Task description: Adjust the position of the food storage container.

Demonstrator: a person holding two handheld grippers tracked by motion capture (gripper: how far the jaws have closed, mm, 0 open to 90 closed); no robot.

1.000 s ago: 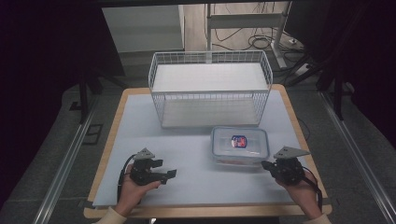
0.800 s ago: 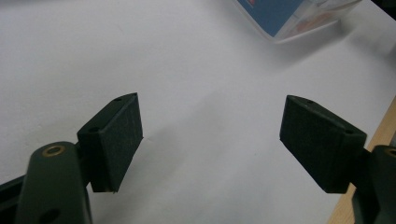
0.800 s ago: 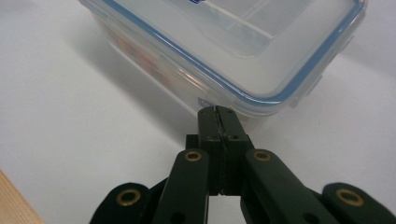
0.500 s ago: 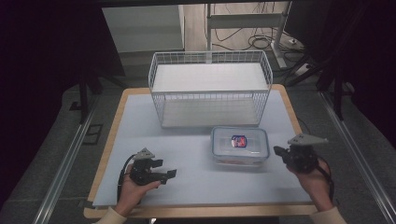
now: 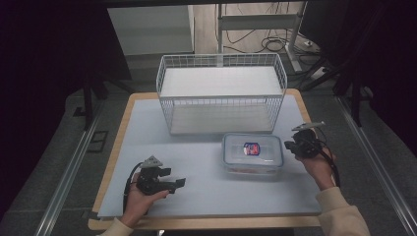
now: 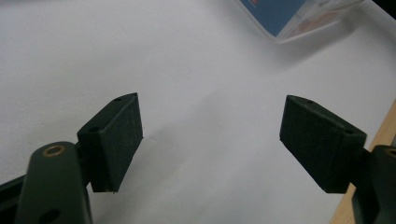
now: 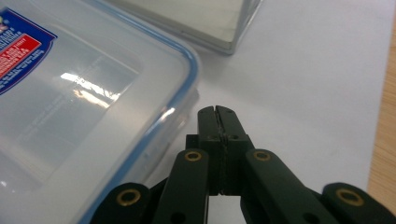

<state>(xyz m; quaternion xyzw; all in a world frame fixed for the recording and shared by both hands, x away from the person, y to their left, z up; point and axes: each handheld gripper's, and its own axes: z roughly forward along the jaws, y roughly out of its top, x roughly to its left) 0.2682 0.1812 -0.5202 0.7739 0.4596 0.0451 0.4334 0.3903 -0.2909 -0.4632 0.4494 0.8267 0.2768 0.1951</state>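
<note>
Table [image 5: 206, 196] with pale mat, dim surroundings

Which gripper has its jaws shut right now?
The right gripper, beside the lidded box: its jaws are pressed together. The left gripper has its jaws wide apart.

a wooden table [image 5: 114, 147] with a pale blue-grey mat [image 5: 206, 187] over its top stands on a grey floor [image 5: 54, 162]. metal rails [image 5: 69, 172] run along the floor on both sides of the table. behind it a white cabinet or panel [image 5: 152, 29] stands at the back, and beside that a light metal stand [image 5: 295, 46] with black cables [image 5: 255, 46] looped on a wood-toned strip of floor. the far left and right of the room lie in deep shadow; light falls from above onto the tabletop
</note>
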